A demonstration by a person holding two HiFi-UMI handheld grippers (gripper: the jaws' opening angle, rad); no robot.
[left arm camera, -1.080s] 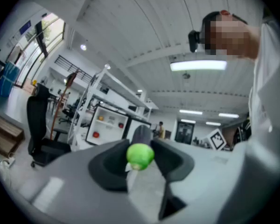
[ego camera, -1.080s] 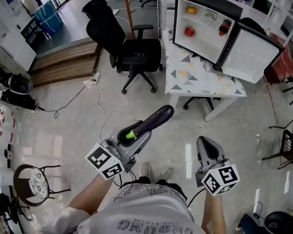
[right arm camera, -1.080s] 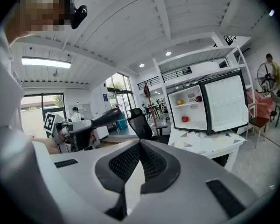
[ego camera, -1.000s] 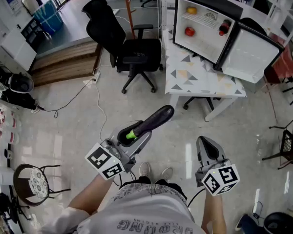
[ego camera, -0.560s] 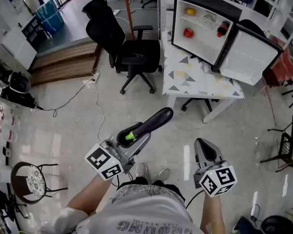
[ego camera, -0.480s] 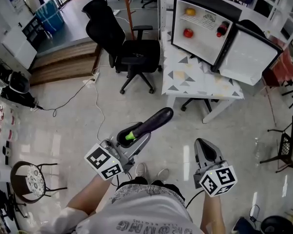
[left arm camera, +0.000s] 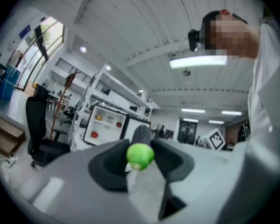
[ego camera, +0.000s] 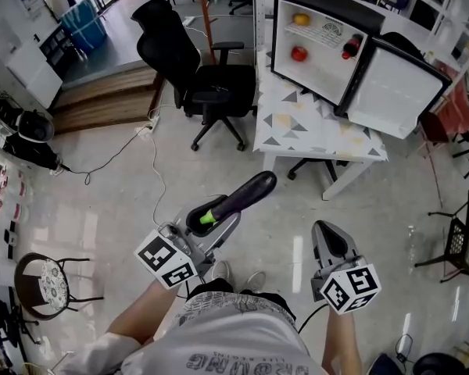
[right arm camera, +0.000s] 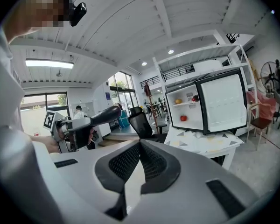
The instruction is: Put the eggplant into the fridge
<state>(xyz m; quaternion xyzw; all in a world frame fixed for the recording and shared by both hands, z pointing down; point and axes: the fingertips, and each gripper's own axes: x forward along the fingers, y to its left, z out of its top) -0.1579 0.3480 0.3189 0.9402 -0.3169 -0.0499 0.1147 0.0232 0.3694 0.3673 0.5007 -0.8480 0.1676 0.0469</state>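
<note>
Left gripper (ego camera: pixel 215 219) clamps the eggplant (ego camera: pixel 246 194), its body mostly hidden behind the green stem end (left arm camera: pixel 140 155). Right gripper (ego camera: pixel 327 231) closed, empty. Far ahead, open fridge (ego camera: pixel 328 2) holds a yellow fruit (ego camera: pixel 300 19) and a red fruit (ego camera: pixel 298 53).

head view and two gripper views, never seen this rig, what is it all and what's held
No robot here: a person holds a gripper in each hand. The head view is from a camera on the person's head, looking down; the other two are from cameras riding on each gripper, looking along its jaws. The left gripper has its jaws closed on the green stem end of a dark eggplant. The right gripper is empty, jaws together. The marker cubes are part of the grippers. An open fridge stands on a patterned table.
</note>
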